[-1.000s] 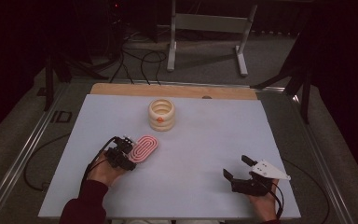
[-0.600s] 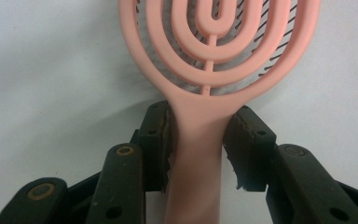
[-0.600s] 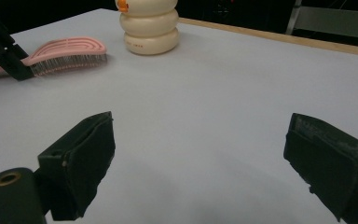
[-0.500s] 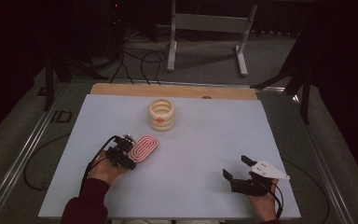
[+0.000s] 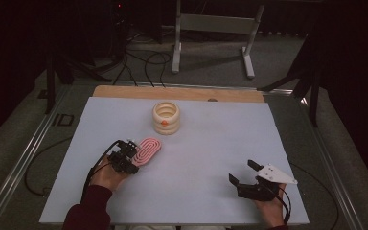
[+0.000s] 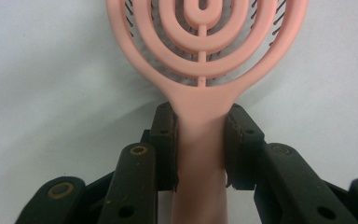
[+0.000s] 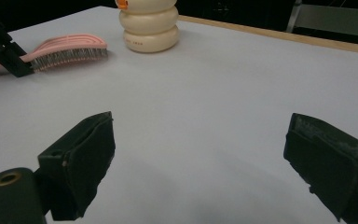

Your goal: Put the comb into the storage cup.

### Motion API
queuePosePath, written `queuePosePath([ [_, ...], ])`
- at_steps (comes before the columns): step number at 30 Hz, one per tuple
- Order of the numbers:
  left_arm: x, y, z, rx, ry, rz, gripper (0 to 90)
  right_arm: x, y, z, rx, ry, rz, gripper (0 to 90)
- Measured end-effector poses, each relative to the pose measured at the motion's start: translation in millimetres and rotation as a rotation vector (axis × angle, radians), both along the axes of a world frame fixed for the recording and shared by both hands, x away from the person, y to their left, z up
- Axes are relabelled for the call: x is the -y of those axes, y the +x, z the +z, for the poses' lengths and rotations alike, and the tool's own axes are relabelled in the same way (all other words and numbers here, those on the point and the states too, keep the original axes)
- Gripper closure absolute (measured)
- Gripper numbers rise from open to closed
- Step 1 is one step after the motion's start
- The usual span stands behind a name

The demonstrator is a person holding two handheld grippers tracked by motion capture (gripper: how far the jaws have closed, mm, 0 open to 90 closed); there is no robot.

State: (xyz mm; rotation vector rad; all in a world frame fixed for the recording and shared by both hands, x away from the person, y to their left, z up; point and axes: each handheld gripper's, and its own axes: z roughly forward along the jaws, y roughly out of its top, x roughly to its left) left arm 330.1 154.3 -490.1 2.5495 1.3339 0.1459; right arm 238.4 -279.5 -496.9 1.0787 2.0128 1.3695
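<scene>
**Left gripper takes the hairbrush by its neck**

The left gripper (image 6: pixel 200 144) has just been closing; its pads now press both sides of the pink hairbrush (image 5: pixel 146 150) handle, near the tabletop's (image 5: pixel 211 158) left front. Probably light, stiff plastic, slick; the neck below the vented head suits gripping. Brush unmoved since earlier. The right gripper (image 5: pixel 243 173) rests wide open, empty, front right corner.
</scene>
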Motion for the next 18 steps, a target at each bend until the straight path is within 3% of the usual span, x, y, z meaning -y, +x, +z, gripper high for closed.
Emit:
queuePosePath([
  [12, -8.1, -2.7, 3.0, 0.058, -0.009, 0.041, 69.9, -0.6, 0.5, -0.9, -0.003, -0.003, 0.002, 8.7],
  [18, -14.2, -4.0, 7.0, 0.099, -0.039, 0.068, 69.8, -1.0, 0.4, -1.0, -0.005, -0.004, 0.002, 8.8],
])
